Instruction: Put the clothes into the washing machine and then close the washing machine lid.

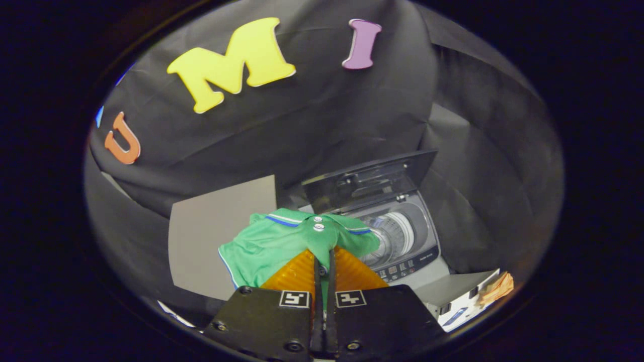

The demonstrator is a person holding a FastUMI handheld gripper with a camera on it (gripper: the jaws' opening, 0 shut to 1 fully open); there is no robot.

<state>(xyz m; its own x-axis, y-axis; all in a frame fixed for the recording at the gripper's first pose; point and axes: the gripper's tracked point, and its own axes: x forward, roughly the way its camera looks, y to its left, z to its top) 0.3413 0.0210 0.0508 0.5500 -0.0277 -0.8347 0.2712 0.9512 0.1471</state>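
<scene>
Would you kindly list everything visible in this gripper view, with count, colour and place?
polo shirt: one, green with blue-striped collar, pinched between the fingers, hanging just ahead of them.
washing machine: one, grey, beyond the shirt and to its right.
lid: one, dark, raised open behind the drum opening.
grey board: one, behind the shirt, against the booth wall.
orange item: one, right of the machine; cannot tell what it is.
gripper: one, fingers closed on the shirt's placket.

Washing machine on floor.
</scene>
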